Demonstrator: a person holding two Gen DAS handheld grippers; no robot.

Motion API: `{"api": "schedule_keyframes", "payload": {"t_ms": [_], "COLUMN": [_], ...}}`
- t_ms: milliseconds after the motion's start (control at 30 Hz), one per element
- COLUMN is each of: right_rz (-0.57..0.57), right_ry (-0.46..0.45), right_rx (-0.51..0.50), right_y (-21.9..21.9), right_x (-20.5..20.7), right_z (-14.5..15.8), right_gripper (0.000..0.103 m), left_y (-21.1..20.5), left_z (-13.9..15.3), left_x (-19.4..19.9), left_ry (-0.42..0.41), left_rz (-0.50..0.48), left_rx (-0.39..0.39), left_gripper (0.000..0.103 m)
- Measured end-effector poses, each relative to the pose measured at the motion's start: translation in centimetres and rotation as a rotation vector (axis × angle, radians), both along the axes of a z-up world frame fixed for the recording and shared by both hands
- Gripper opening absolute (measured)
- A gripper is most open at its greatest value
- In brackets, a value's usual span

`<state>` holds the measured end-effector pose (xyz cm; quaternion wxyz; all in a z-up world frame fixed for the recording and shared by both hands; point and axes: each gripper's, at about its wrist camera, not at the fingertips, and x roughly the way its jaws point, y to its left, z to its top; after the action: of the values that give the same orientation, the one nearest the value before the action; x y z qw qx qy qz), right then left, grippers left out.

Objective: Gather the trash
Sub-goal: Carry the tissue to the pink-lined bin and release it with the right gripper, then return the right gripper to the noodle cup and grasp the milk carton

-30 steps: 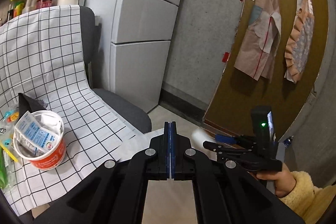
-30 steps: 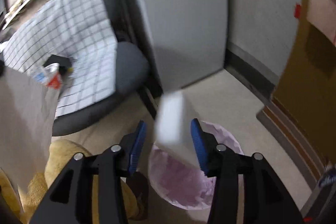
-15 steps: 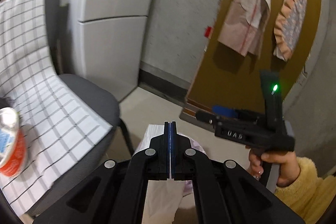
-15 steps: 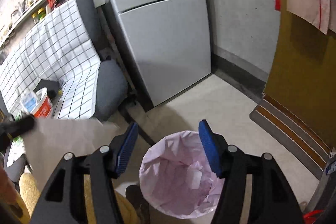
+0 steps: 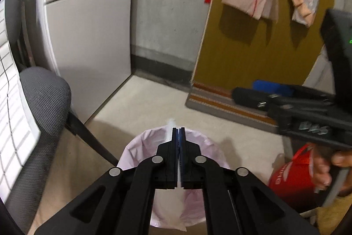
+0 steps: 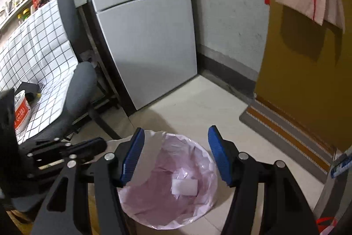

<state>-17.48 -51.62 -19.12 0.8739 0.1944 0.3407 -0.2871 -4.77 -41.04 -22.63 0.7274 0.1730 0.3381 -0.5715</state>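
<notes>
Left tool clamped on a thin white sheet of paper, pads pressed together with the sheet's edge poking out past the tips and another strip hanging below, directly above the pink-lined trash bin. In the right wrist view, seen from the side at the bin's left rim, paper draped over the liner. Right tool spread wide with nothing between the blue pads, poised over the bin mouth. White crumpled scrap lying at the bottom of the liner. Grey chair left of the bin, draped with a checked cloth; red-and-white cup resting on that cloth, well apart from the bin. Grey fridge behind. Red bag on the floor just beside the bin, under a hand gripping the right tool's handle.
</notes>
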Motion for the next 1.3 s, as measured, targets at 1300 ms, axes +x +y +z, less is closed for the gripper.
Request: {"api": "schedule_keyframes", "payload": {"t_ms": [1300], "right_rz": [0.754], "right_ry": [-0.107], "right_rx": [-0.132], "right_y": [22.8], "right_x": [19.4], "right_z": [8.6], "right_gripper": [0.054], "left_y": [36.7], "left_z": [9.1], "left_x": [12.4], "left_ry": [-0.075], "left_rz": [0.994], "left_rx": [0.096], "left_gripper": [0.047]}}
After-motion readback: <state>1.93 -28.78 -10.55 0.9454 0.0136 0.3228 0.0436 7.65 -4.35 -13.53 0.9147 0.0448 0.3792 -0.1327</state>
